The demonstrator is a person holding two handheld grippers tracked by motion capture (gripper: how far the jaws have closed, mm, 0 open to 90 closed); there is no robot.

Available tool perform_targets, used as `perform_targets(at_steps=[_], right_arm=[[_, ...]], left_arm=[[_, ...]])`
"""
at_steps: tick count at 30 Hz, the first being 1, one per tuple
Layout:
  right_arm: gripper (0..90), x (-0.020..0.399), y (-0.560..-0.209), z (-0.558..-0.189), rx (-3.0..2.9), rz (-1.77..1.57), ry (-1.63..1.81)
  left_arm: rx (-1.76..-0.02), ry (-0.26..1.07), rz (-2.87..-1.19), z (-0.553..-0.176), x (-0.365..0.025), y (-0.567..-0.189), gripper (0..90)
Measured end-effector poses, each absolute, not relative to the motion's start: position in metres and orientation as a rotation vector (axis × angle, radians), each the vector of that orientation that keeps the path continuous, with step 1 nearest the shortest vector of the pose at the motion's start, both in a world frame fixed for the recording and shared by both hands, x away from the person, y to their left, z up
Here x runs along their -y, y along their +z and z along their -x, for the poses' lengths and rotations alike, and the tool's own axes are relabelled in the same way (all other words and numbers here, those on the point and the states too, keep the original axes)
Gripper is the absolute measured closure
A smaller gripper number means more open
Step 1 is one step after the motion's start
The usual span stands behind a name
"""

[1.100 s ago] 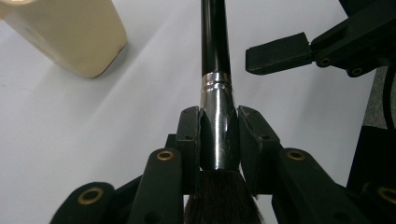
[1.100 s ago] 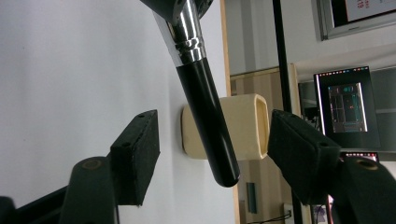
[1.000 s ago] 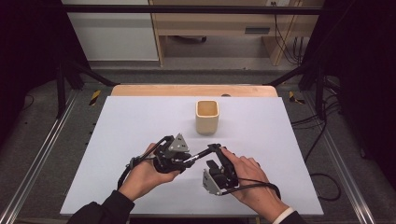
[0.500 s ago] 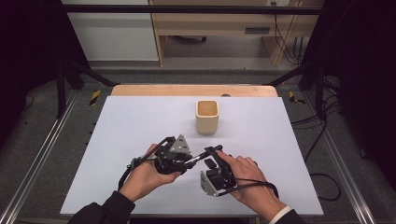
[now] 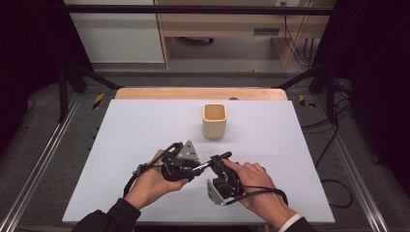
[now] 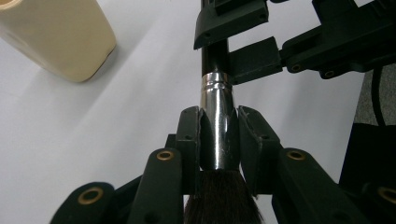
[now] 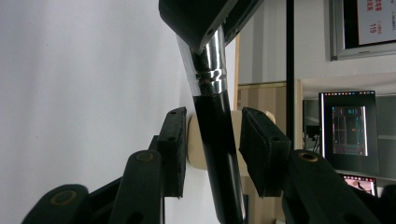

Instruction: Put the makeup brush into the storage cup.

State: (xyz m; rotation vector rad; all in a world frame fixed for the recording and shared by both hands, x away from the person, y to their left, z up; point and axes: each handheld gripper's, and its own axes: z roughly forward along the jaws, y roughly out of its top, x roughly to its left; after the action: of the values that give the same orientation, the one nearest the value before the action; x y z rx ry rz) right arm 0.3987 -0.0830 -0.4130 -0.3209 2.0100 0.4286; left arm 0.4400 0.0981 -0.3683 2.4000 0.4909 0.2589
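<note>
A brush with a black handle (image 5: 217, 158), silver ferrule (image 6: 215, 88) and dark bristles (image 6: 219, 200) is held level above the white table (image 5: 140, 130). My left gripper (image 6: 219, 135) is shut on the ferrule, with the bristles toward its camera. My right gripper (image 7: 215, 140) is open, its jaws on either side of the black handle (image 7: 210, 116) with a gap at each pad. In the high view the left gripper (image 5: 195, 169) and right gripper (image 5: 218, 163) meet near the table's front middle. A cream cup (image 5: 214, 121) stands upright behind them.
The cream cup (image 6: 56, 37) lies beyond the brush to the left in the left gripper view. A wooden strip (image 5: 200, 93) borders the table's far edge. Black frame posts and cables (image 5: 333, 140) stand off the right side.
The right hand has edged slightly left and down toward the left gripper. The brush and the left gripper have hardly moved.
</note>
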Motion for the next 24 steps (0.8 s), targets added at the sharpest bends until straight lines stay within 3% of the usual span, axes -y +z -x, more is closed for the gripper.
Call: perform_targets(at_steps=[24], right_arm=[[66.1, 0.0799, -0.4138, -0.3988, -1.999, 0.369, 0.402]], left_arm=[[-0.493, 0.257, -2.399, -0.4404, -0.0996, -0.369, 70.8]])
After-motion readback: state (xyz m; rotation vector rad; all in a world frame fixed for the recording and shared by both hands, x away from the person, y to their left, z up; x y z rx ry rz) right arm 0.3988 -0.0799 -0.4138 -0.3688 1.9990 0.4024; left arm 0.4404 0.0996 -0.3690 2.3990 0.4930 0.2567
